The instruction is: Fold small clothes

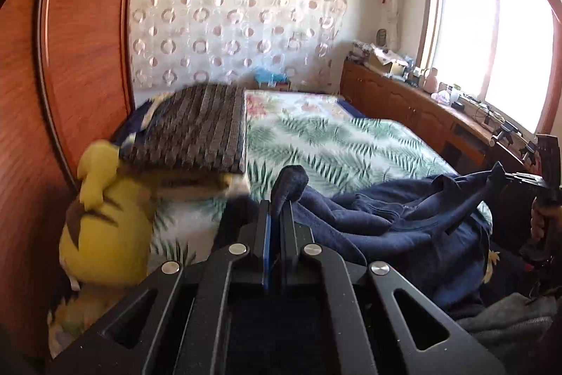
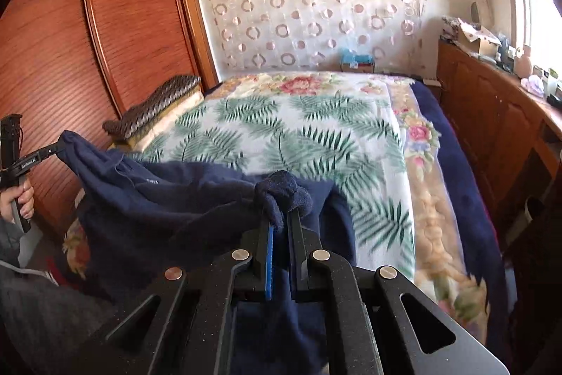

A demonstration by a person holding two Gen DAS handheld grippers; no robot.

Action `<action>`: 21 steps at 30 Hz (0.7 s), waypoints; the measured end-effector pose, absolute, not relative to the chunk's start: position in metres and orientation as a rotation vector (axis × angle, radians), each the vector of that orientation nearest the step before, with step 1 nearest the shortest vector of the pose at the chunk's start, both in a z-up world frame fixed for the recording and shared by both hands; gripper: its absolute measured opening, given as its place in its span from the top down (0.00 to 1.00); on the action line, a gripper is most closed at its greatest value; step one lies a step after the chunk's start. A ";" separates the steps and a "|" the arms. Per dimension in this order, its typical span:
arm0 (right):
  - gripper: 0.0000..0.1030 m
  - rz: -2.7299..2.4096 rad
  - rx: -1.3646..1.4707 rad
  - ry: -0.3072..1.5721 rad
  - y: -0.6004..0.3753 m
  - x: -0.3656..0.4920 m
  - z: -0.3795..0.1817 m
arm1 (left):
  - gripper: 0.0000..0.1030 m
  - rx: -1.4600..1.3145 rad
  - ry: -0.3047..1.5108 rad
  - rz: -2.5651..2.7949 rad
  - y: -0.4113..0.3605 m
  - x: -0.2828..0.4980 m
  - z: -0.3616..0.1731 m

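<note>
navy garment [image 2: 158, 199] pinched by both: left gripper [image 1: 279, 209] & right gripper [image 2: 281, 220], over bed [image 2: 298, 136].

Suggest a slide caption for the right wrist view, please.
Right gripper and left gripper each pinch the navy garment over the leaf-print blanket.

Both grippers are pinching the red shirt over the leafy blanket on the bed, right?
Not red. The garment is navy blue, as the right wrist view shows. Otherwise yes: the left gripper and right gripper each pinch it over the leafy blanket.
</note>
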State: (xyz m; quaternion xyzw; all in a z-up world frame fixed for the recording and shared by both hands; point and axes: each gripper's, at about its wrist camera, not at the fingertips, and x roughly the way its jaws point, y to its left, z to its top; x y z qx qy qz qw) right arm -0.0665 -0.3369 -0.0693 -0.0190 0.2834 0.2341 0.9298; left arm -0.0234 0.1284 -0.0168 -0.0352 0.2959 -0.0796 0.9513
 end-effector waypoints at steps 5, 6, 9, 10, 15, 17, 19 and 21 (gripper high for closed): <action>0.94 0.468 -0.047 0.693 -0.335 -0.059 -0.098 | 0.95 -0.089 0.701 -0.110 0.138 -0.024 -0.057; 0.94 0.454 -0.062 0.709 -0.334 -0.056 -0.103 | 0.95 -0.088 0.713 -0.103 0.139 -0.026 -0.063; 0.94 0.438 -0.065 0.734 -0.332 -0.047 -0.110 | 0.95 -0.078 0.741 -0.094 0.140 -0.025 -0.074; 0.94 0.435 -0.062 0.735 -0.331 -0.047 -0.110 | 0.95 -0.077 0.749 -0.097 0.140 -0.024 -0.077; 0.90 0.428 -0.063 0.726 -0.329 -0.047 -0.104 | 0.89 -0.049 0.746 -0.116 0.138 -0.027 -0.073; 0.83 0.410 -0.073 0.711 -0.330 -0.048 -0.099 | 0.69 -0.057 0.727 -0.117 0.141 -0.028 -0.067; 0.82 0.389 -0.080 0.693 -0.334 -0.048 -0.094 | 0.51 -0.074 0.707 -0.123 0.146 -0.028 -0.059; 0.73 0.378 -0.078 0.672 -0.339 -0.056 -0.085 | 0.35 -0.083 0.693 -0.117 0.150 -0.024 -0.052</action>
